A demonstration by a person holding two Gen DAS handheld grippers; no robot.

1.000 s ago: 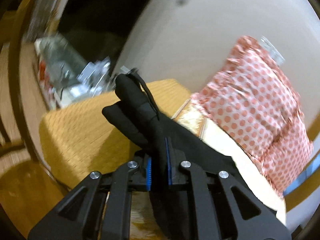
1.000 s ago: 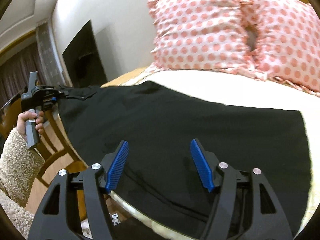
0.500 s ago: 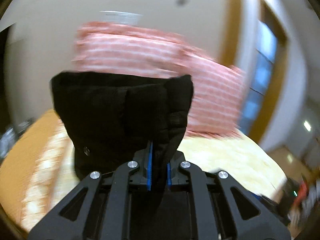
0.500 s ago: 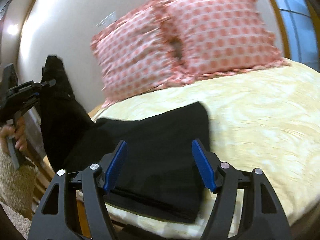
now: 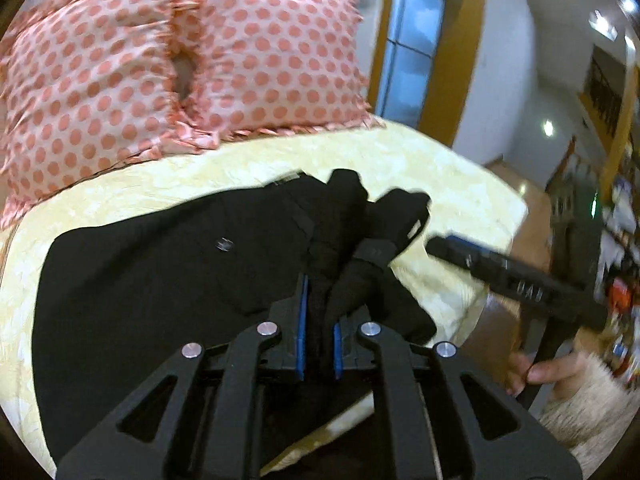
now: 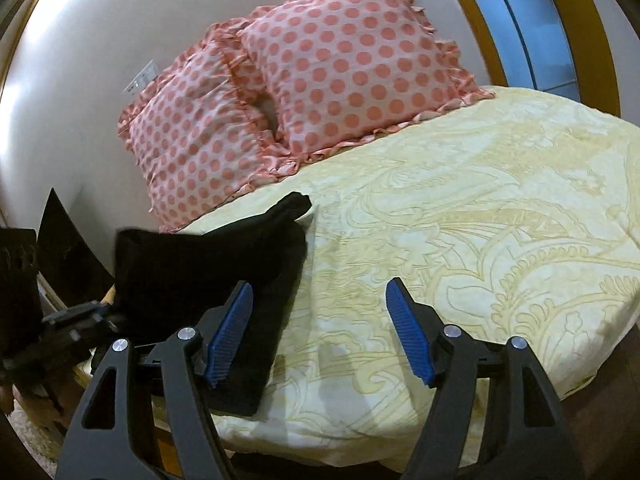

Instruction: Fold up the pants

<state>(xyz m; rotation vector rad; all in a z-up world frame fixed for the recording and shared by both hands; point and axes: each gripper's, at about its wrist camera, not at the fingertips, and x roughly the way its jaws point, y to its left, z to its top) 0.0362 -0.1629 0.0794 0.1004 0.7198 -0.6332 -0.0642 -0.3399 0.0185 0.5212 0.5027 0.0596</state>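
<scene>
Black pants (image 5: 160,280) lie folded on a yellow patterned bedspread (image 5: 400,168). My left gripper (image 5: 318,320) is shut on a bunched edge of the pants and holds it over the lower layer. In the right wrist view the pants (image 6: 224,264) lie at the bed's left front, with the carried edge raised above them. My right gripper (image 6: 320,336) is open and empty, its left pad over the pants' right edge. It also shows in the left wrist view (image 5: 516,280), at the right.
Two pink polka-dot pillows (image 6: 320,80) lean on the wall at the head of the bed. The bedspread (image 6: 480,220) stretches to the right. A window (image 6: 532,20) is behind. The bed's front edge (image 6: 360,440) is close below my right gripper.
My left gripper has swung the held pants edge from the left side across and down over the rest of the pants. My right gripper has stayed open and shifted right.
</scene>
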